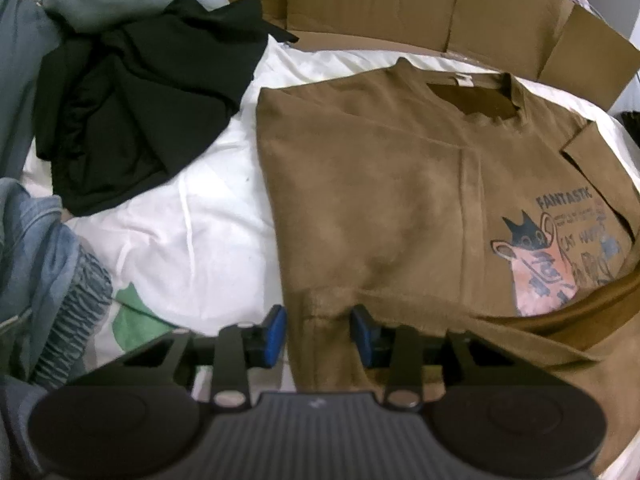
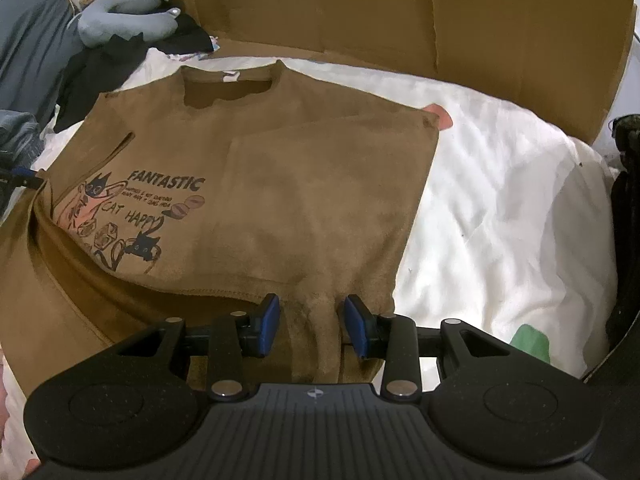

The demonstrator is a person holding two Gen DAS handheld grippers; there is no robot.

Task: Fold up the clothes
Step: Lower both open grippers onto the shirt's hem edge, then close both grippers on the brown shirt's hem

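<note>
A brown T-shirt (image 1: 400,184) with a cat print reading "FANTASTIC CAT HAPPY" (image 2: 132,216) lies collar-away on white bedding (image 2: 500,200), both sides folded inward. Its lower part is raised off the bed toward the cameras. My left gripper (image 1: 318,330) holds a bunched fold of the hem near the shirt's left edge between its blue pads. My right gripper (image 2: 308,326) pinches the hem near the right edge, with creased cloth between its fingers. The left gripper's blue tip (image 2: 22,174) shows at the far left of the right wrist view.
A crumpled black garment (image 1: 136,104) lies on the bedding left of the shirt. Denim jeans (image 1: 36,248) are piled at the near left. A grey plush toy (image 2: 124,16) sits at the back left. Flattened cardboard (image 2: 440,28) stands along the far side.
</note>
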